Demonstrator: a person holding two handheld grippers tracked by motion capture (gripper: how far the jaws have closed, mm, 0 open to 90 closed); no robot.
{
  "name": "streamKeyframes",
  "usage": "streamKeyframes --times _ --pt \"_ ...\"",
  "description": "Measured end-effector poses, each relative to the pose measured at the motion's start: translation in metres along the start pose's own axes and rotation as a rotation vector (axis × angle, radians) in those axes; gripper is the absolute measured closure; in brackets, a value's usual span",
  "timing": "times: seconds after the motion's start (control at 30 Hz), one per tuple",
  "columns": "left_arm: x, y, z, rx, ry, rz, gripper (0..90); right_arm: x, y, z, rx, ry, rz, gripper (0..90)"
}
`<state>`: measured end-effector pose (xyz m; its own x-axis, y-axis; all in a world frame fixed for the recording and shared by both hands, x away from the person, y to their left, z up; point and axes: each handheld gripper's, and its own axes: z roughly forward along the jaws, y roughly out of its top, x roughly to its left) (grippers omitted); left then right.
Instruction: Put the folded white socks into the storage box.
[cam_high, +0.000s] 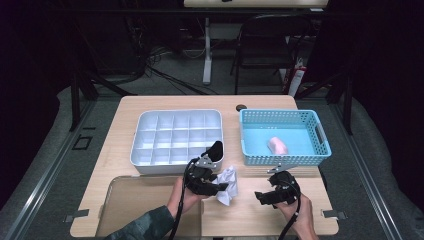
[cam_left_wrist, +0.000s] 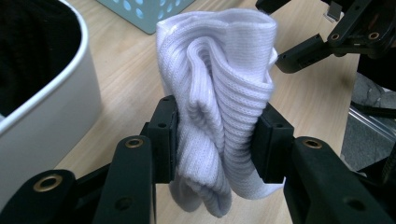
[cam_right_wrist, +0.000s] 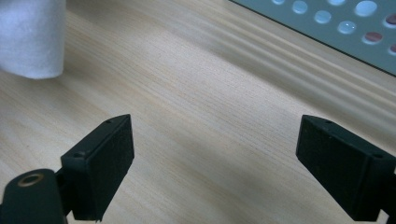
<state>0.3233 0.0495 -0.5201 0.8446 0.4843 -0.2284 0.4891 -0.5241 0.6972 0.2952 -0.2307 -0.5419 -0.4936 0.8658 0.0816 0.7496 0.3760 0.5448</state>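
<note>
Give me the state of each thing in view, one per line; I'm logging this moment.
White sock: bunched, clamped between the pads.
Left hand-held gripper: shut on the white sock.
Right hand-held gripper: open, nothing between its jaws, over bare wood.
White divided tray: compartments look empty.
Blue basket: holds a pink item.

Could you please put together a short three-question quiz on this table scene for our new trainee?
1. What does the left gripper clamp?
2. True or false: the right gripper holds something.
3. Where does the pink item lie: A) white divided tray, B) blue basket, C) bare table?

Key: 1. A folded white sock. 2. False; its jaws stand open over bare wood. 3. B.
</note>
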Motion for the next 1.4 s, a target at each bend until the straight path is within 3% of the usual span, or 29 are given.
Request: streamKeyframes --times 0.63,1.4 --pt "0.001 -0.006 -0.022 -0.038 0.027 0.015 58.2 0.001 0.0 0.001 -0.006 -0.001 0.004 10.8" --pt "0.014 -0.023 -0.06 -0.086 0.093 -0.02 58.2 -0.001 0.0 0.003 0.002 -0.003 0.006 9.4"
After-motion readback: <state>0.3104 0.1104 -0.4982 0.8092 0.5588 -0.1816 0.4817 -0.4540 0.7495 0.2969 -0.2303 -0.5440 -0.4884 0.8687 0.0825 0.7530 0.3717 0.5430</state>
